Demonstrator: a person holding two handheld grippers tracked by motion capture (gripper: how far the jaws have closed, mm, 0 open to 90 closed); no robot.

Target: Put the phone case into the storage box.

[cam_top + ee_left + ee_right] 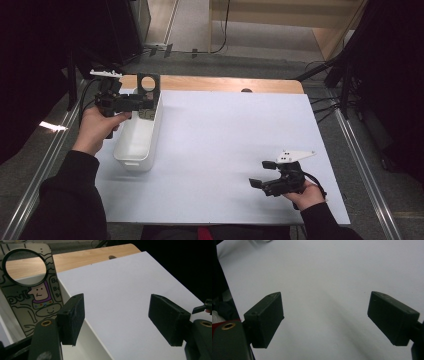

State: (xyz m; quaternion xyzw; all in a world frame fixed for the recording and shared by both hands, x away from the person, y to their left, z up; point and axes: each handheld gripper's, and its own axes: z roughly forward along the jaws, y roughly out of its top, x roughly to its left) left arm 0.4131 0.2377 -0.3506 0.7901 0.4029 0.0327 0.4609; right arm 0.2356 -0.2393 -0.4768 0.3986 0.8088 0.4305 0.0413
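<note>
Here, left gripper over bin, level

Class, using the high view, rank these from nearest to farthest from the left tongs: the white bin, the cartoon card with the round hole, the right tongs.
1. Cartoon card and white bin: both right at the left tongs, card standing at the bin's far end; too close to call.
2. Right tongs: far off, at the table's near right.
</note>
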